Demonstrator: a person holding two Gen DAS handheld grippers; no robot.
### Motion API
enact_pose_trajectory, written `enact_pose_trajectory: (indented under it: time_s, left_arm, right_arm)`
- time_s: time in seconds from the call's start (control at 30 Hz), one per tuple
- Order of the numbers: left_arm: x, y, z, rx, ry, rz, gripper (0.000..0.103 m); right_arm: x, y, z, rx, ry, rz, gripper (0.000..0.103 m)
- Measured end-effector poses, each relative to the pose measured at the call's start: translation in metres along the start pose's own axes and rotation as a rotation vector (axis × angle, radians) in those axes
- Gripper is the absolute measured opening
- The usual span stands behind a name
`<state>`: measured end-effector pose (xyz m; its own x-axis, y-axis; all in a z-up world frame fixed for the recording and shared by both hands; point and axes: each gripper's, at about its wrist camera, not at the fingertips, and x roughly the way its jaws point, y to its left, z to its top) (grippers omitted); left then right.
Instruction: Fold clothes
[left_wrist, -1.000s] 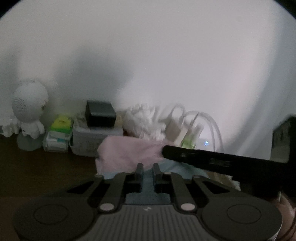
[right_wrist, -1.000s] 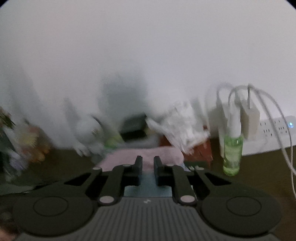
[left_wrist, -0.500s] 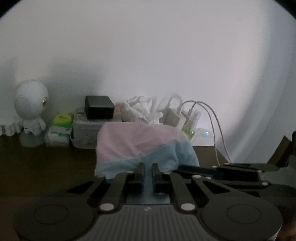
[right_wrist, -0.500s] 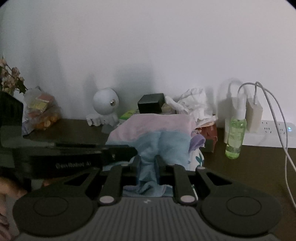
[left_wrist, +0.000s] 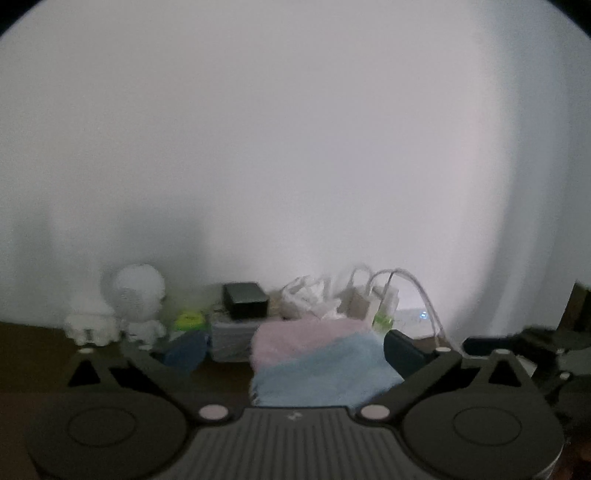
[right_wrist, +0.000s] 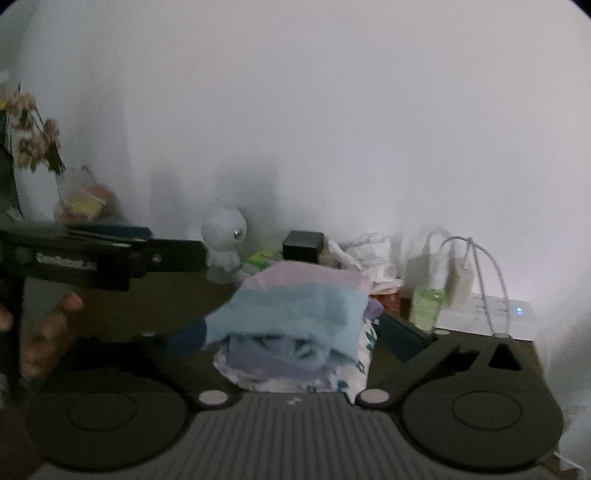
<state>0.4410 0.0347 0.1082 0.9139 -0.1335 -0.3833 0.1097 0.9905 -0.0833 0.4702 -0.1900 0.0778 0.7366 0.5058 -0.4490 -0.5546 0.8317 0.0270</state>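
A folded pink and light-blue cloth lies on top of a stack of folded clothes on the dark table, with purple and white patterned pieces under it. My right gripper faces the stack. Its jaws are opening wide on either side of the stack, with no pad touching it. In the left wrist view the same cloth lies between the spread fingers of my left gripper, whose jaws are also opening and press on nothing. The left gripper's body and a hand show in the right wrist view.
Along the white wall stand a white round-headed figurine, a black box, a crumpled white bag, a green bottle and a power strip with chargers. Dried flowers and a snack bag are at far left.
Both grippers went from nearly shut at the cloth's front edge to wide open and drew back from it. The cloth now rests on the stack by itself.
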Motion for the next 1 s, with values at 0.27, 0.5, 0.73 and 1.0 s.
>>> enact_pose_trajectory:
  time_s: [0.27, 0.5, 0.73, 1.0]
  left_arm:
    - [-0.031, -0.001, -0.037, -0.021, 0.104, 0.061, 0.103]
    - [-0.076, -0.006, -0.067, -0.022, 0.145, 0.073, 0.103]
    - [-0.132, -0.020, -0.090, -0.020, 0.146, 0.067, 0.103]
    - [-0.196, -0.030, -0.117, -0.028, 0.144, 0.056, 0.103]
  right_arm:
    - [-0.023, 0.017, -0.027, 0.083, 0.078, -0.052, 0.103]
    - [-0.063, 0.040, -0.052, 0.116, 0.101, -0.071, 0.103]
    - [-0.110, 0.065, -0.077, 0.121, 0.109, -0.095, 0.103]
    - [-0.168, 0.094, -0.111, 0.129, 0.119, -0.109, 0.103]
